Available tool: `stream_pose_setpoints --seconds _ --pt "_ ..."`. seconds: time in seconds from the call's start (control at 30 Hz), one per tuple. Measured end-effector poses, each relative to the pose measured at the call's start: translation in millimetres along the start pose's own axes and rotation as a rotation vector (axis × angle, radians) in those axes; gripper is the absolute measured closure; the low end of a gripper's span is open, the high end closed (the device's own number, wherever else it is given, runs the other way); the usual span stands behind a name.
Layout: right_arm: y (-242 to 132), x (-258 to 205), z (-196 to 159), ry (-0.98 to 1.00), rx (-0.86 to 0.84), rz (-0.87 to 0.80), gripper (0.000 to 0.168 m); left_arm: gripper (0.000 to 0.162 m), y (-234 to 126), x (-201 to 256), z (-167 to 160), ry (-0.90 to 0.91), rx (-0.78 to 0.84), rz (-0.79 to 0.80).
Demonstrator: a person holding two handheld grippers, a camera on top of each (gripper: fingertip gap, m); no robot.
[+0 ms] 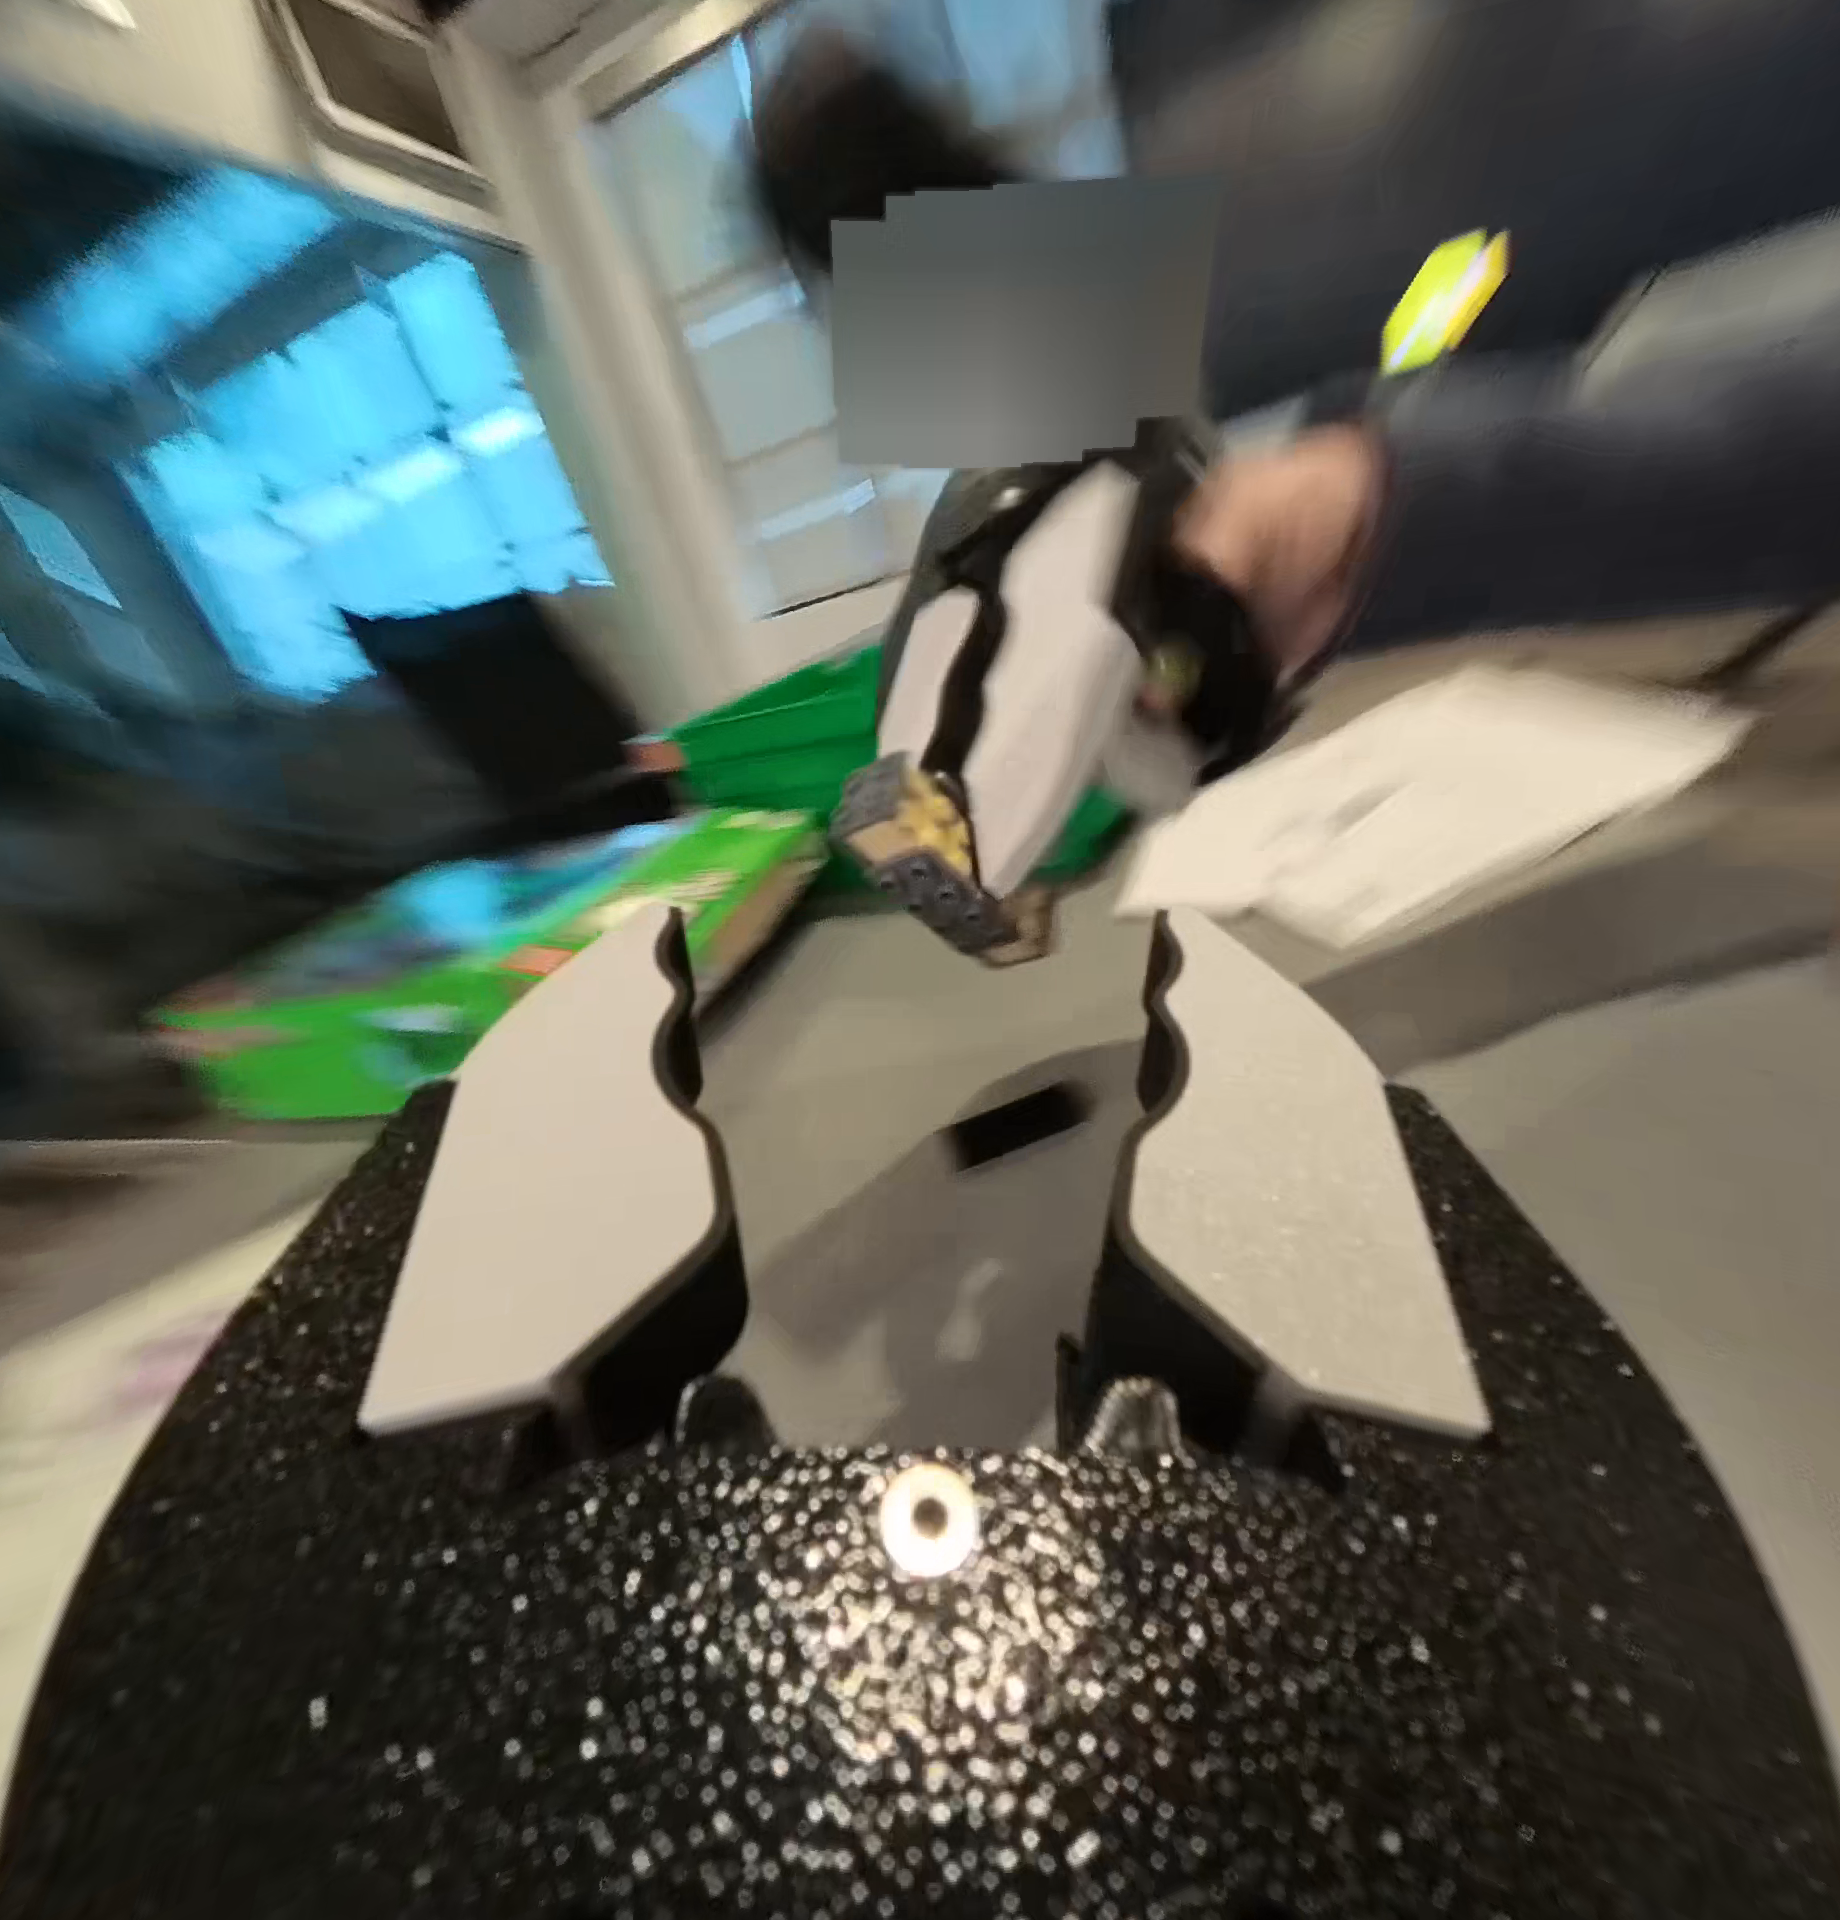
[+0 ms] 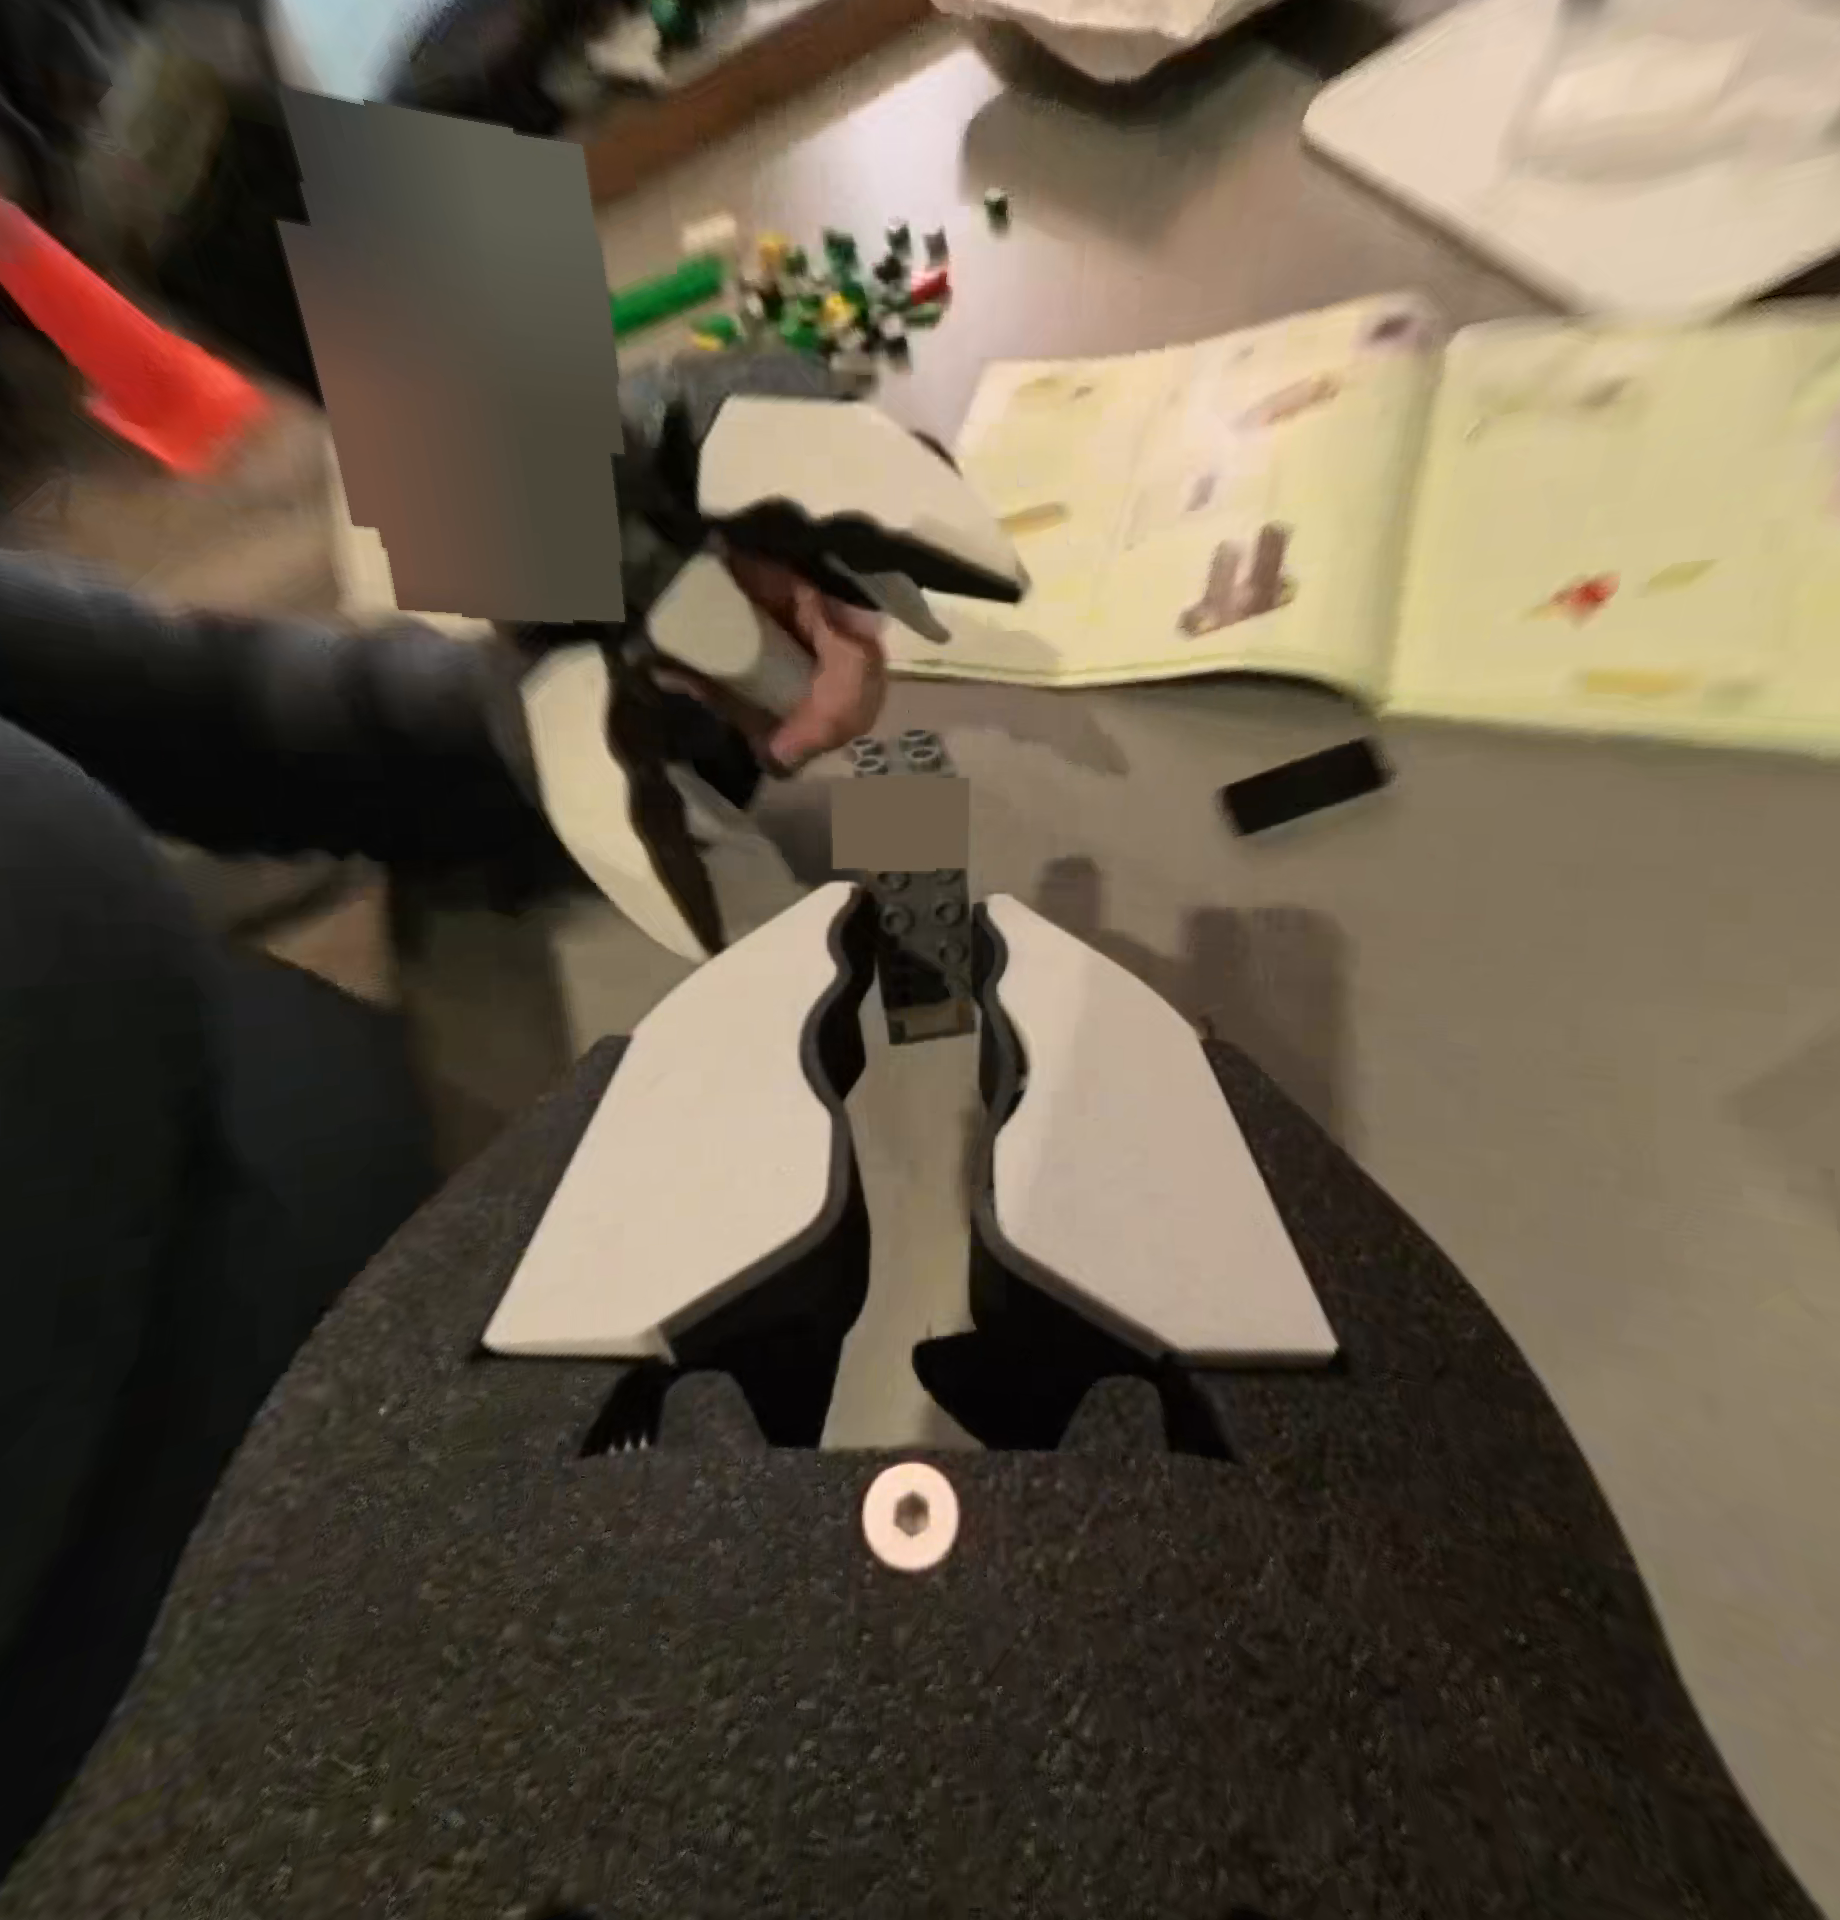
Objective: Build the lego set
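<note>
My right gripper is shut on a small lego assembly of dark grey and tan bricks, held above the grey table. A mosaic patch covers its middle. In the left wrist view the right gripper holds the assembly just beyond my left fingertips. My left gripper is open and empty, with its jaws wide apart. It also shows in the right wrist view, up and to the left of the assembly. A black piece lies on the table, and it also shows between the left fingers.
An open instruction booklet lies to the right. A pile of loose bricks and a green plate lie farther back. A white tray is at the far right. A green box and white sheets lie on the table. My two grippers' fingertips are within a few centimetres of each other. The black piece is about 15 cm from both grippers' fingertips.
</note>
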State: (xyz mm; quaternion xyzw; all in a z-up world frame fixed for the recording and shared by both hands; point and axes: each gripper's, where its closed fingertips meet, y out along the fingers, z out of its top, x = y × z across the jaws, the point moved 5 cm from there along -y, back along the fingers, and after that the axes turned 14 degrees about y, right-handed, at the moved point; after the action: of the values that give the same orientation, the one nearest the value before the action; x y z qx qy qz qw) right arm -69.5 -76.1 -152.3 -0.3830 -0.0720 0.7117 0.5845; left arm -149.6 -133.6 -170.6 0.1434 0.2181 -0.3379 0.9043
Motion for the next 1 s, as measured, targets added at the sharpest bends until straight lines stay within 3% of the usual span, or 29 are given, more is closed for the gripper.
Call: stream_pose_setpoints --seconds 0.03,0.13,0.37,0.63,0.8,1.0 --pt "2 -1 -1 0.116 -0.01 0.094 0.151 0.077 2 3 0 0.065 -0.023 0.019" --pt "10 -3 -4 0.346 -0.021 0.286 0.151 0.075 6 13 2 0.205 -0.063 0.025" --pt "24 -12 -12 0.494 -0.082 0.449 0.15 0.087 8 26 7 0.315 -0.031 0.002" --pt "25 -15 -12 0.558 -0.078 0.501 0.15 0.098 5 24 7 0.323 -0.025 0.035" --pt "15 -11 -8 0.474 0.057 0.427 0.127 0.098 3 20 4 0.208 -0.002 0.027" --pt "-8 11 -15 0.19 0.365 0.058 0.125 0.098 4 12 -16 -0.055 -0.061 -0.017"
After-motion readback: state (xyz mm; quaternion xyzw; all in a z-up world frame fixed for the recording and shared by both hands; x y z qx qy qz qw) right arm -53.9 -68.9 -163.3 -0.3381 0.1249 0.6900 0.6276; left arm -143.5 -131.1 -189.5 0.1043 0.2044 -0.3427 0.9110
